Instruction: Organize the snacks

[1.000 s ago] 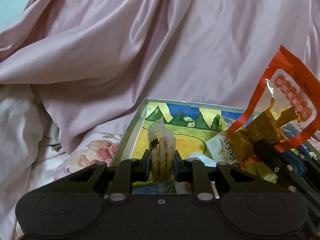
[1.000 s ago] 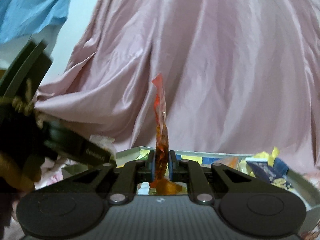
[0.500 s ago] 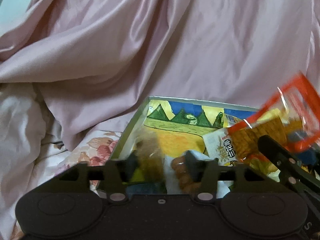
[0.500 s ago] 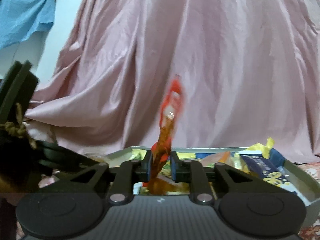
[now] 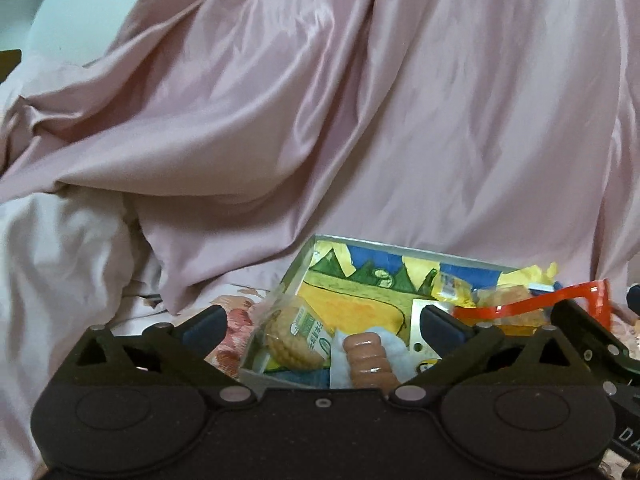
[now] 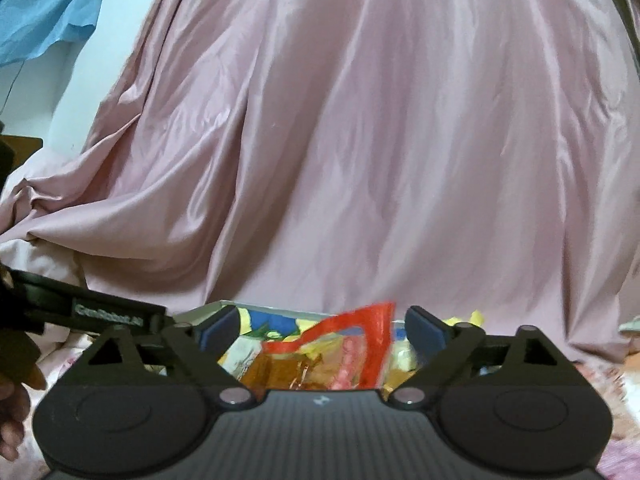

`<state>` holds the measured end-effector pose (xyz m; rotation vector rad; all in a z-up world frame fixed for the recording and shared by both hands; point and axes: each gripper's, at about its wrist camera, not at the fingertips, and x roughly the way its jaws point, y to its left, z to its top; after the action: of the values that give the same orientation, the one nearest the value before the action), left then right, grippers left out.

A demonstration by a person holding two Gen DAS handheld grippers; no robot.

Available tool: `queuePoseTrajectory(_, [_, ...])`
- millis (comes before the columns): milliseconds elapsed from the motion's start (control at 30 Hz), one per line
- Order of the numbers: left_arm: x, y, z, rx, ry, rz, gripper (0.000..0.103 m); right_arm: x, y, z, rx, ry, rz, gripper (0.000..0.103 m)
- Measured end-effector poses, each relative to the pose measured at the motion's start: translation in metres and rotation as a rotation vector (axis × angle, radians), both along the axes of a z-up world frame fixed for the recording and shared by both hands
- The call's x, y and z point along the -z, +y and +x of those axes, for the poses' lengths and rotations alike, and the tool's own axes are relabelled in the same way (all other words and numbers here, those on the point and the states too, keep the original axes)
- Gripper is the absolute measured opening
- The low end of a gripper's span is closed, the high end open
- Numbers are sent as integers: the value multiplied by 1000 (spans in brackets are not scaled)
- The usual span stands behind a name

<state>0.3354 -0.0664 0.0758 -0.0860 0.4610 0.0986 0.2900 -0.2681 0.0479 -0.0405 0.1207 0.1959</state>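
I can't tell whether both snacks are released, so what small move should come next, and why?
Probably lift both grippers straight back. The left gripper stands open over the cookie pack lying in the box; the right gripper is open too, with the red packet loose between its jaws.

A shallow box (image 5: pixel 304 256) with a bright cartoon lining lies on the bed, holding snacks: a clear pack of round biscuits (image 5: pixel 294 338) at its near left corner, sausages (image 5: pixel 370 360) beside it, and a red-edged packet (image 5: pixel 532 312) lying flat at the right.
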Motion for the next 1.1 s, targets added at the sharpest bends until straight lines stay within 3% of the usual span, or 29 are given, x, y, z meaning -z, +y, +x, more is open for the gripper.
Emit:
queuePoseTrajectory(233, [-24, -6, -38, 27, -60, -11, 102, -21, -4, -29, 44, -23, -7, 103])
queuePoseTrajectory(533, [-50, -5, -90, 29, -111, -20, 102, -47, -9, -74, 83, -44, 21, 103])
queuePoseTrajectory(1100, [-40, 16, -177, 6, -115, -24, 102, -52, -8, -159, 135, -1, 66, 103])
